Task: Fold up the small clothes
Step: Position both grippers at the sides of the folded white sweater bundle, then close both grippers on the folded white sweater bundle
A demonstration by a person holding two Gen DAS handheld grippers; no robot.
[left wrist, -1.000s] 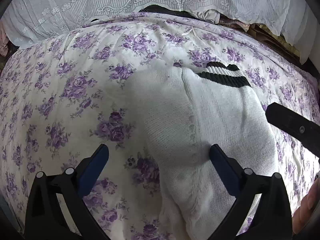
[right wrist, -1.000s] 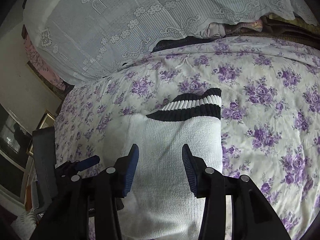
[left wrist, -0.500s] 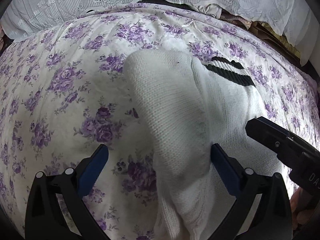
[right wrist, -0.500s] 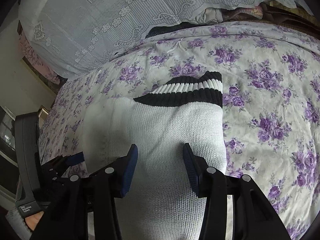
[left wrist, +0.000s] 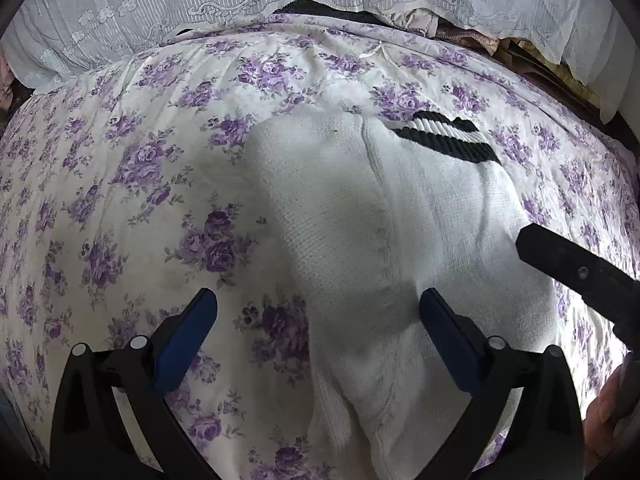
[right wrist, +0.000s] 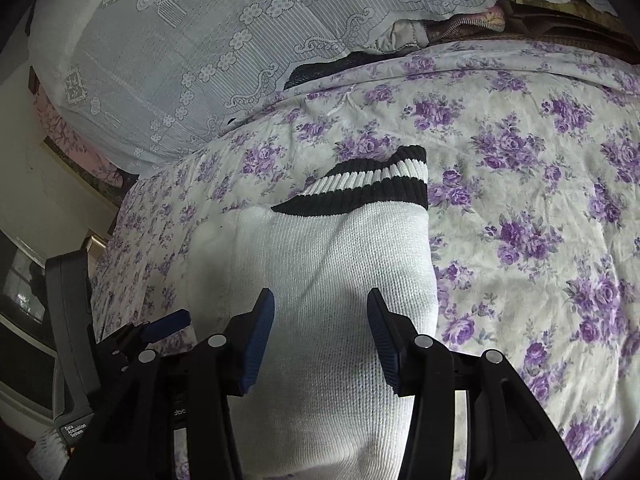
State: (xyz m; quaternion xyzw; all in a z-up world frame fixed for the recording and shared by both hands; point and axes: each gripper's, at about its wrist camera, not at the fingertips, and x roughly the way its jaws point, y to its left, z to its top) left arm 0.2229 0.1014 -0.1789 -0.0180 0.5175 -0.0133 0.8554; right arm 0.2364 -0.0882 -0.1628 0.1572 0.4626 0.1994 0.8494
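Note:
A white knit garment (left wrist: 400, 232) with a black-and-white striped cuff (left wrist: 444, 140) lies folded on the floral bedspread (left wrist: 140, 184). It also shows in the right wrist view (right wrist: 332, 280), its cuff (right wrist: 368, 184) at the far end. My left gripper (left wrist: 316, 320) is open and empty, low over the garment's near left edge. My right gripper (right wrist: 320, 324) is open and empty, hovering over the garment's near end. The right gripper's body (left wrist: 580, 268) shows at the right of the left wrist view. The left gripper (right wrist: 132, 340) shows at lower left of the right wrist view.
A white lace cover (right wrist: 208, 40) drapes over a pile at the head of the bed. Dark and pinkish fabrics (left wrist: 440, 28) peek out beneath it. The bedspread (right wrist: 540, 200) stretches to the right of the garment. A wall and frame (right wrist: 48, 200) stand at left.
Both grippers have pulled back and up a little from the garment. Both stay open. The garment has not moved.

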